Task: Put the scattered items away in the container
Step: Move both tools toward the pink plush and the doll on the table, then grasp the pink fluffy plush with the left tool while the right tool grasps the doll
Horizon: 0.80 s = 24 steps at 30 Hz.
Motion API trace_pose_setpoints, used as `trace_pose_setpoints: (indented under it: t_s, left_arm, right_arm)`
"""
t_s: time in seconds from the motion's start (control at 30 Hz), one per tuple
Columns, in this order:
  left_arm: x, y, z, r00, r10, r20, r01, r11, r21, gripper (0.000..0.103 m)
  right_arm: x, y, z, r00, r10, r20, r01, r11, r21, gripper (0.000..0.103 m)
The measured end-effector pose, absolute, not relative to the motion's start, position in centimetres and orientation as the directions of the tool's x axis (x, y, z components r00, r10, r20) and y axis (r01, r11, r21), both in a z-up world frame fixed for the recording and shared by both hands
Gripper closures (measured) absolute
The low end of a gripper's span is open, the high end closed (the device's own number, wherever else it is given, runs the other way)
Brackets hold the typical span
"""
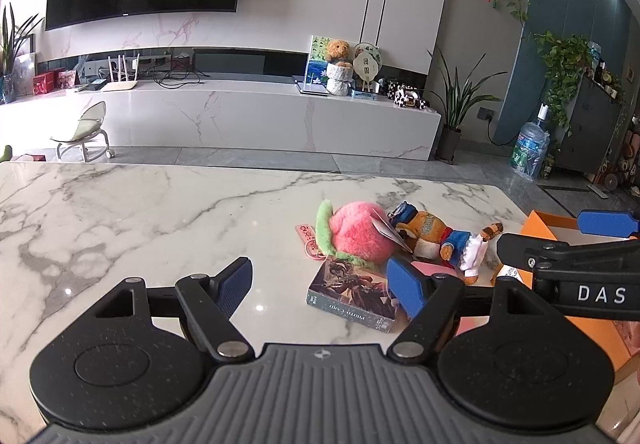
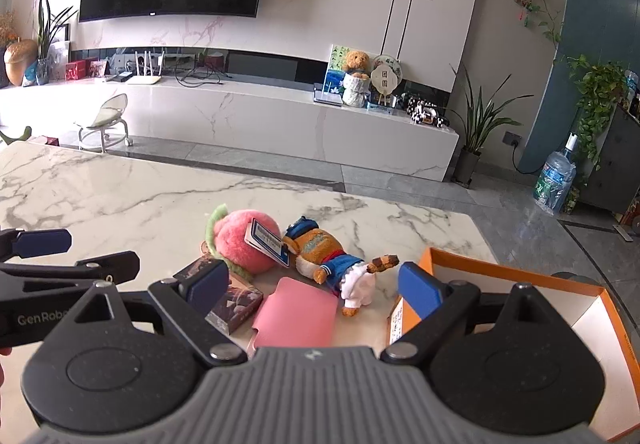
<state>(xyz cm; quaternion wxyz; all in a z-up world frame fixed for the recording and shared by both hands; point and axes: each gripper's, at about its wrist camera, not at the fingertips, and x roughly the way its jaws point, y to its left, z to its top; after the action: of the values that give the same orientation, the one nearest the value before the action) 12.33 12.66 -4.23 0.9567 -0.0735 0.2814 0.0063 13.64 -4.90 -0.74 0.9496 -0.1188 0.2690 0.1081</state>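
Observation:
On the marble table lie a pink plush peach with a paper tag, an orange plush doll in a blue sailor top, a dark card box, a pink flat case and a small pink charm. An orange open box with a white inside stands at the right. My left gripper is open above the table, its right pad over the card box. My right gripper is open above the pink case, empty. In the left wrist view the right gripper reaches in from the right.
Beyond the table's far edge is grey floor, then a low white TV bench with a teddy bear, a router and boxes. A small stool, potted plants and a water bottle stand on the floor.

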Motion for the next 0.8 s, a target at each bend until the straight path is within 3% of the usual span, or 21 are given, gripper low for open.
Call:
trace_pose_setpoints:
  t_s: [0.37,0.8]
  left_arm:
    - [17.7,10.9,-4.6,0.822,-0.046,-0.568,0.009,0.998,-0.067,0.015]
    - [24.0,10.1,-8.2,0.748,-0.104,-0.656,0.18,0.983,0.049,0.015]
  right_arm:
    - [19.8,-5.5,-1.5,0.753,0.141,-0.643,-0.327,0.928,-0.18,0.011]
    - [26.7,-3.1,-4.6,0.603,0.142,-0.785,-0.566,0.769,-0.296,0.016]
